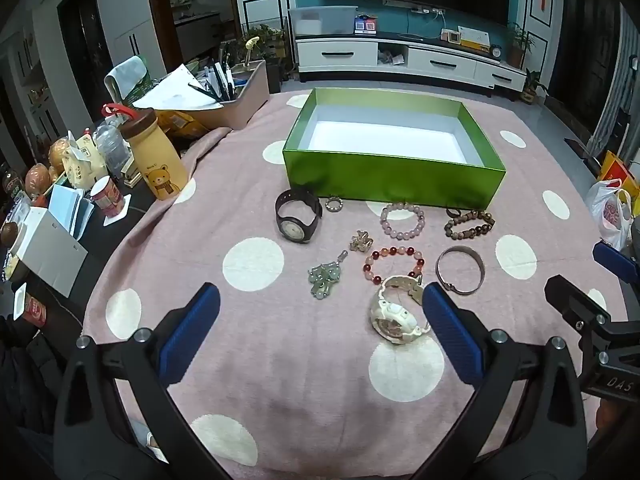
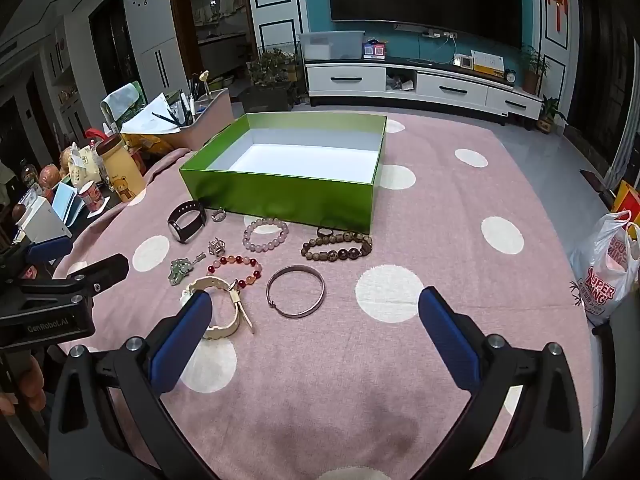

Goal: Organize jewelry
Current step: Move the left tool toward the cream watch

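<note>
1. Left tongs [image 1: 320, 320]: spread wide, holding nothing, above the worktop [image 1: 280, 380].
2. Right tongs [image 2: 316, 328]: spread wide, holding nothing.
3. White watch [image 1: 394, 312] lies just inside the left tongs' right finger; silver bangle [image 2: 296, 290] just ahead of the right tongs.
4. Bead bracelets, black watch [image 1: 298, 216] further ahead; green box [image 1: 394, 152] beyond them, open.

The open box [image 1: 394, 176] sits on the tablecloth [image 1: 280, 380] at frame centre. Below it, jewelry lies in rows: watch [image 1: 298, 216] at left, small ring [image 1: 334, 204] just right of it, bead bracelet [image 1: 402, 220] centre, second bead bracelet [image 1: 469, 225] right. Lower: clip [image 1: 360, 241], pendant [image 1: 325, 274], third bead bracelet [image 1: 394, 265], bangle [image 1: 460, 270]. Lowest, a second watch [image 1: 396, 312] touches the third bracelet. A bottle [image 1: 154, 152] stands at frame left.
</note>
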